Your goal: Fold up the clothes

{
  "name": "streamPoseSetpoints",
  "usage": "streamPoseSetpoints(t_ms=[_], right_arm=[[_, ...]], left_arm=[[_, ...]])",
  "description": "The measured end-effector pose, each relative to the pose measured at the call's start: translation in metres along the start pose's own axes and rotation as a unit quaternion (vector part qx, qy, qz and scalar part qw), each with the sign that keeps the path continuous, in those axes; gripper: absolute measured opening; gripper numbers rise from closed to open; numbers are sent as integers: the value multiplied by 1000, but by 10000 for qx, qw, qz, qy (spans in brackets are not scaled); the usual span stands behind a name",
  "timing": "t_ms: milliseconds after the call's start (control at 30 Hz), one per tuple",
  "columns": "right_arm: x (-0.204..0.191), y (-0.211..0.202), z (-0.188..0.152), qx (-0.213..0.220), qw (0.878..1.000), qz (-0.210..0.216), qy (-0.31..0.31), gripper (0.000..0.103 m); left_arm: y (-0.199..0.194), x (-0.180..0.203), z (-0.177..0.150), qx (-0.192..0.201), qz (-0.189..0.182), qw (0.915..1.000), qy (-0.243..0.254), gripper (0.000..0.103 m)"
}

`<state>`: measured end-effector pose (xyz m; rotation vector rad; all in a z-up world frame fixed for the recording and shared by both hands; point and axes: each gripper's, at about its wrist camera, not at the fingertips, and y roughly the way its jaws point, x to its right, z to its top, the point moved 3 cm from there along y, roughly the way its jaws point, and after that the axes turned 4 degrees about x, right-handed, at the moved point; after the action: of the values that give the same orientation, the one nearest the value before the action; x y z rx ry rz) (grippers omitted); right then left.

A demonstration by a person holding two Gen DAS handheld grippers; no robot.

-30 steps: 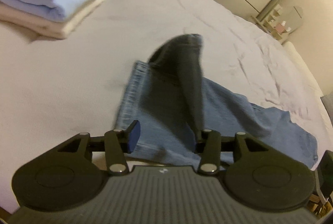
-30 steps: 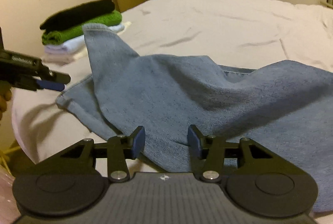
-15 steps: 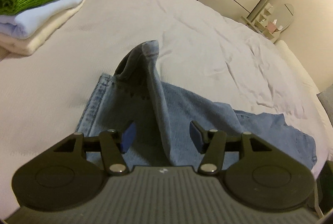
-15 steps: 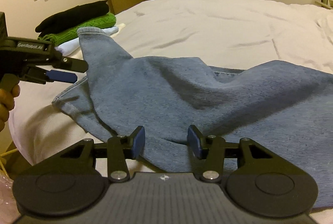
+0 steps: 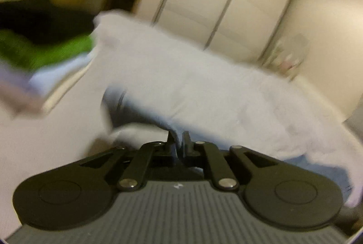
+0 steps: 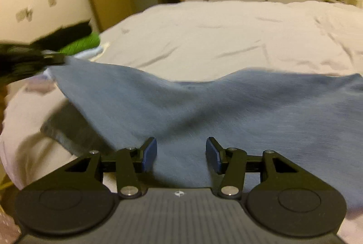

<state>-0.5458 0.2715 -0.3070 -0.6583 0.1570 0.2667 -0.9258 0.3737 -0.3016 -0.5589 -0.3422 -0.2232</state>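
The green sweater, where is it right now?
The green sweater is in the pile of folded clothes at the bed's far left corner in the right wrist view, under a black garment, just behind the lifted jeans.

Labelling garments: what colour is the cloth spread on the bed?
Faded blue denim garment, plain, no pattern; clearest in the right wrist view.

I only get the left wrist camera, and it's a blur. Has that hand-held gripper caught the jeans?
Observer: Yes. The right wrist camera shows the left hand-held gripper closing on a corner of the jeans, raised off the bed.
Visitor: And the other one?
Observer: The right hand-held gripper is opening; denim shows between its pads, but they don't touch it.
Visitor: Are the jeans bunched up?
Observer: No, they spread wide across the bed, sagging in the middle.
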Motion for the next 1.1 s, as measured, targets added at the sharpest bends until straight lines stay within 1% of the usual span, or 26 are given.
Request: streamPoseSetpoints(t_ms=[33, 100, 133, 167, 200, 233, 267, 300, 333, 367, 433, 467, 500, 533, 633, 667, 733, 767, 800, 833, 867, 900, 1000, 1033, 1067, 1100], right_arm=[[7, -4, 0, 28, 9999, -4, 118, 55], [20, -13, -1, 84, 9993, -11, 354, 55], [24, -15, -3, 40, 9991, -7, 431, 55], [28, -15, -5, -12, 9989, -45, 476, 55], [31, -16, -7, -65, 9986, -90, 516, 55], [33, -17, -9, -107, 9984, -134, 540, 55], [34, -18, -11, -129, 9981, -135, 581, 55], [36, -18, -12, -147, 9978, -130, 626, 55], [37, -18, -14, -169, 9974, -137, 689, 55], [39, -17, -16, -205, 9968, -145, 754, 55], [37, -17, -16, -230, 9968, -149, 748, 55], [35, -17, -16, -231, 9972, -145, 690, 55], [32, -17, -15, -229, 9977, -140, 623, 55], [31, -17, -15, -241, 9979, -137, 584, 55], [31, -13, -16, -286, 9977, -120, 604, 56], [31, -12, -17, -301, 9974, -121, 637, 56], [30, -11, -18, -303, 9976, -117, 607, 56], [29, -13, -18, -301, 9979, -101, 572, 56], [29, -14, -18, -301, 9979, -98, 571, 56], [29, -15, -18, -300, 9978, -97, 576, 56], [32, -15, -19, -302, 9976, -105, 615, 56], [34, -15, -19, -300, 9973, -107, 657, 56], [37, -13, -20, -293, 9967, -117, 750, 56], [38, -12, -19, -290, 9968, -132, 736, 56], [38, -12, -19, -288, 9968, -140, 736, 56], [38, -12, -19, -286, 9967, -148, 740, 56]], left_arm=[[10, -10, -15, -355, 219, 9991, -27, 7], [32, -29, -47, -1084, 451, 9923, -386, 7], [32, -36, -53, -1005, 380, 9922, -635, 7], [29, -40, -54, -910, 312, 9916, -861, 10], [27, -43, -51, -858, 189, 9900, -1105, 18], [26, -44, -48, -790, 81, 9887, -1268, 22], [25, -45, -44, -723, -24, 9871, -1426, 23], [26, -44, -41, -736, -16, 9874, -1398, 22], [27, -41, -38, -777, 96, 9892, -1237, 15], [27, -35, -34, -753, 238, 9919, -1000, 1], [6, -16, -22, -427, 144, 9977, -498, 1], [-7, -3, -17, -163, -84, 9993, -312, 1], [-20, 6, -13, 55, -225, 9997, -88, 1], [-27, 11, -14, 145, -140, 9997, 125, 1], [-3, -12, -38, -593, 380, 9975, -78, 5], [3, -20, -45, -734, 350, 9962, -311, 5], [13, -36, -59, -1009, 287, 9914, -778, 9], [12, -40, -57, -946, 148, 9899, -1044, 21], [12, -45, -51, -820, 22, 9873, -1358, 29], [11, -50, -46, -695, -103, 9837, -1658, 28], [11, -42, -35, -583, -181, 9860, -1550, 19], [10, -35, -24, -470, -259, 9881, -1441, 1], [7, -12, 8, -126, -498, 9925, -1107, 1], [-5, 3, 19, 203, -731, 9939, -804, 1], [-17, 19, 30, 532, -962, 9927, -498, 1], [-29, 34, 40, 854, -1183, 9891, -197, 2]])
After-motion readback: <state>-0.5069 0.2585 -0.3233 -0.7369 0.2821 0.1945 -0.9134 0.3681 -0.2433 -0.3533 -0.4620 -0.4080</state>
